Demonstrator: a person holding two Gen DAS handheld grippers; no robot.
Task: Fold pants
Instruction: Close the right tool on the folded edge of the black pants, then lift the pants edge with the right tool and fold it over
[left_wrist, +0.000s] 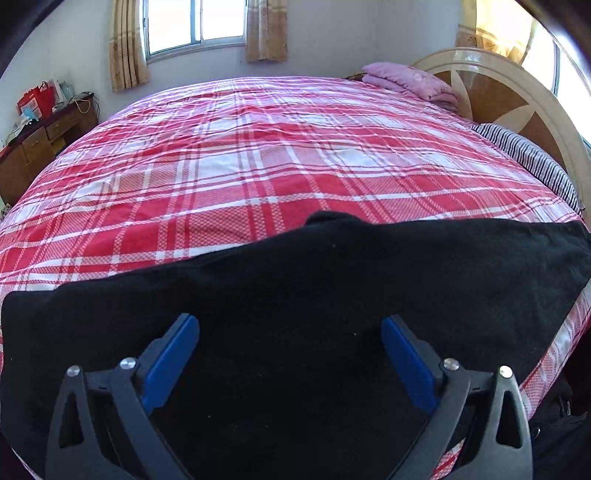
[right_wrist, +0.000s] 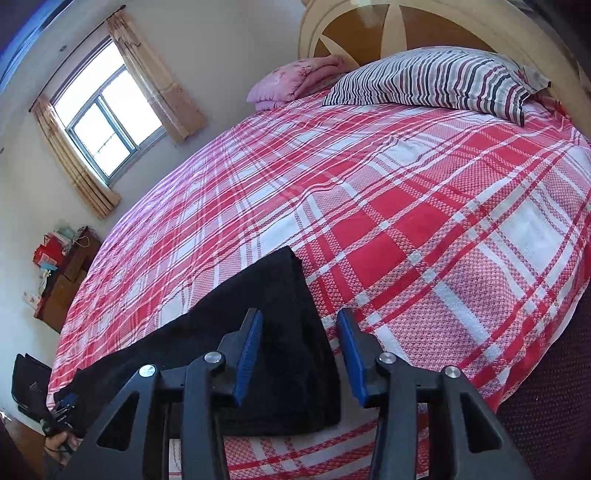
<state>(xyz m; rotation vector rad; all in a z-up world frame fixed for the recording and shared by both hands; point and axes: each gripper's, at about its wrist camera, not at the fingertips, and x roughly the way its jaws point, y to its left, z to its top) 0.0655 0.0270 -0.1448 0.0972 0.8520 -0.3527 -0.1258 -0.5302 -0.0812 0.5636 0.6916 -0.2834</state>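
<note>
So the black pants (left_wrist: 295, 295) are lying flat along the near edge of the bed (left_wrist: 258, 155), on top of the red and white plaid sheet, stretched out in a long band that runs from roughly 9 o'clock to 3 o'clock in the left wrist view. The left gripper (left_wrist: 290, 328) hovers over the middle of that band with its blue pads (left_wrist: 170, 362) spread wide apart and nothing pinched between them, just dark cloth underneath. In the right wrist view the end of the pants (right_wrist: 280, 332) shows as a squared-off corner pointing toward 12 o'clock, and the right gripper (right_wrist: 300, 321) sits right over the edge of it, one blue pad (right_wrist: 249, 354) above the black fabric and the other above the plaid sheet at about 1 o'clock from it. Its jaws are partly open, narrower than the left ones, and not pressing on the cloth. Further up the bed there's a striped pillow (right_wrist: 436, 81) at around 1 o'clock and a folded pink blanket (right_wrist: 291, 85) beside it, both against the wooden headboard (right_wrist: 369, 33). A curtained window (right_wrist: 107, 110) is at 10 o'clock, and a brown desk (left_wrist: 33, 151) with clutter stands by the wall.
</note>
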